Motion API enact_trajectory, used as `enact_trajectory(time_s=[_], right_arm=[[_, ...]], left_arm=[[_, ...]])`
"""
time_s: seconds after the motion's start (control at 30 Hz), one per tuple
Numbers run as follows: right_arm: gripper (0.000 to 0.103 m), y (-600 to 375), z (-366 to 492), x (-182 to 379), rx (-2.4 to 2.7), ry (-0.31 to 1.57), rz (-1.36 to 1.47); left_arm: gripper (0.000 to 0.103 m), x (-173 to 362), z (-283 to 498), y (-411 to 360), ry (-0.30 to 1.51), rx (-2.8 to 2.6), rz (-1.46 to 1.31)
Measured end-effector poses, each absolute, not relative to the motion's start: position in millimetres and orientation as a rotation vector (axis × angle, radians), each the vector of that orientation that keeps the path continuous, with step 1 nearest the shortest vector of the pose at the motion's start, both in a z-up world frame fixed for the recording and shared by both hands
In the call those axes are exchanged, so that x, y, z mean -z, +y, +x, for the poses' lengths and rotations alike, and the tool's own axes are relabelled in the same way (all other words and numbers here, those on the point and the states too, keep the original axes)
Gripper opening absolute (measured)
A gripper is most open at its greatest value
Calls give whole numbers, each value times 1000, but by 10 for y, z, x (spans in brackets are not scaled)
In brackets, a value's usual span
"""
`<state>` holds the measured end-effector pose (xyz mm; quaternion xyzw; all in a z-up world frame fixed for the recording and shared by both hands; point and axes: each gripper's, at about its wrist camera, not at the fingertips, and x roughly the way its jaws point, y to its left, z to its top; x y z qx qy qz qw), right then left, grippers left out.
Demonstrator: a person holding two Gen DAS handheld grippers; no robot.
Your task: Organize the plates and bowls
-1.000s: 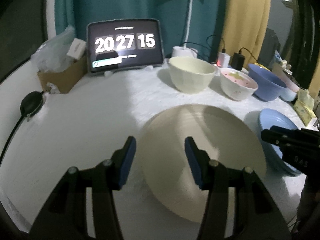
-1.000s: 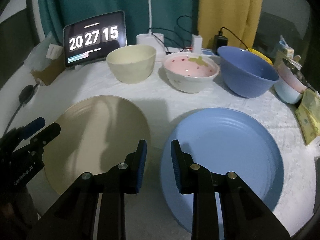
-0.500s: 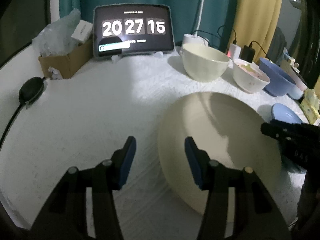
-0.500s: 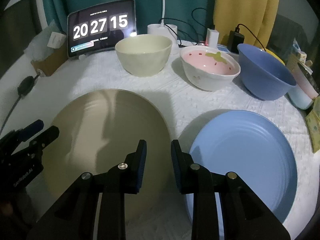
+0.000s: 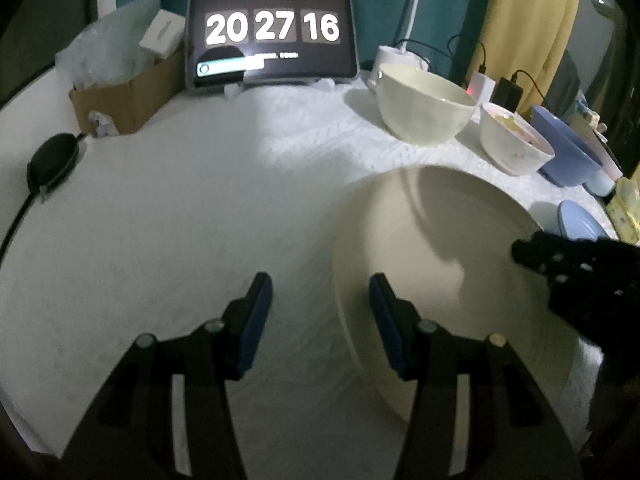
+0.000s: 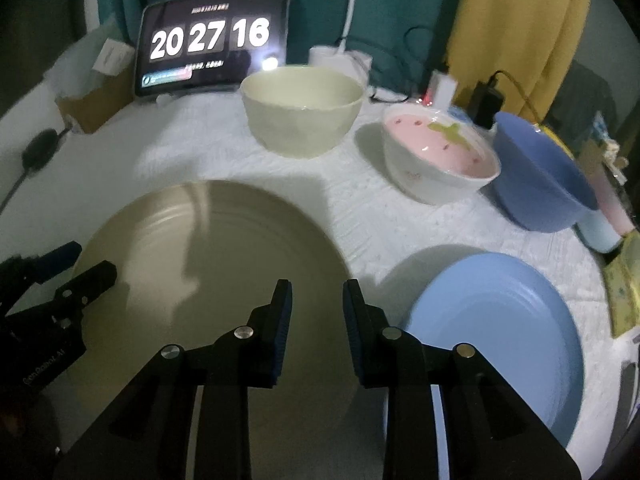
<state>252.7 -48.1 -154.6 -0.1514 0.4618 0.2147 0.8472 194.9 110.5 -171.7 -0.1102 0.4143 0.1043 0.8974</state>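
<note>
1. Nothing sorted yet imo: beige plate [image 6: 208,280] & blue plate [image 6: 496,340] lie side by side on the white cloth [image 5: 180,220], not stacked.
2. Cream bowl [image 6: 302,116], strawberry bowl [image 6: 436,160], blue bowl [image 6: 540,172] sit apart in a row behind.
3. Left gripper [image 5: 320,312] straddles the beige plate's left rim, jaws apart, empty.
4. Right gripper [image 6: 316,328] over its right rim, gap narrower, also gripping nothing.
5. Left to do: basically everything.

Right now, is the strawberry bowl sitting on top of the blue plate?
No, the strawberry bowl stands on the white tablecloth behind the blue plate, apart from it.
</note>
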Motion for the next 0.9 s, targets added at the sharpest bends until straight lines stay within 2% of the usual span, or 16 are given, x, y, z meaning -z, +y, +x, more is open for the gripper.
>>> enact_trajectory(time_s=[0.27,0.47,0.5,0.53,0.6,0.63,0.67,0.9], right_arm=[[28,-387,2458,1611,-507,985,-321],[14,-329,2387,1611,-538,977,-328],[12,-328,2377,1611,-545,978,-325],[9,-332,2366,1613,-557,981,-318],[7,-352,2352,1613,-573,984,-301],[6,-360,2346,1610,-577,986,-295],[6,-370,2342,1609,-579,989,-287],[6,-473,2356,1516,-564,968,-234]], left_arm=[[52,1713,1949,1063,863,-204,-204],[51,1700,1932,984,855,-183,-160],[49,1697,1930,984,852,-185,-158],[42,1698,1929,981,852,-185,-155],[40,1690,1920,982,854,-184,-157],[33,1681,1913,979,850,-186,-154],[30,1671,1902,977,846,-187,-150],[26,1681,1881,1018,844,-186,-155]])
